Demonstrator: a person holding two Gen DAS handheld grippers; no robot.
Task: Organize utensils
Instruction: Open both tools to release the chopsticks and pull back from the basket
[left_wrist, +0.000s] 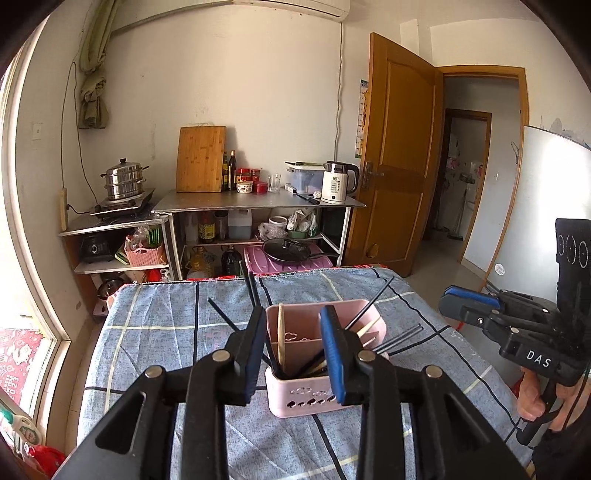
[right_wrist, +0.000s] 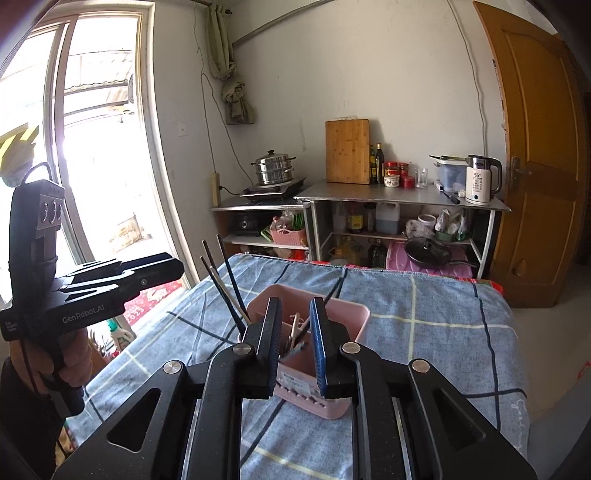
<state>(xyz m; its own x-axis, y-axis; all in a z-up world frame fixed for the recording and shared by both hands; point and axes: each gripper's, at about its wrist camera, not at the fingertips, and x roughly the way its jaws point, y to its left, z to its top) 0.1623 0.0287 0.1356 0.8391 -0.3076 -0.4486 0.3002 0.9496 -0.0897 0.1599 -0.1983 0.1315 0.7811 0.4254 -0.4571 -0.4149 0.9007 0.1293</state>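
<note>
Item, my left gripper (left_wrist: 293, 347): fingers spread, gripping nothing, hovering over the pink utensil caddy (left_wrist: 325, 398) on the blue plaid cloth (left_wrist: 166, 325).

Item, black chopsticks (left_wrist: 397, 338): standing in the caddy, long axes fanning toward 10, 12 and 2 o'clock.

Item, my right gripper (right_wrist: 293, 347): fingers parted, empty, caddy at 12 o'clock. I am judging both grippers about equally near.

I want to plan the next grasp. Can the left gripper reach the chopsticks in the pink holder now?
Probably yes. The left gripper is open, right over the pink holder, and nothing blocks the dark chopsticks standing in it.
</note>
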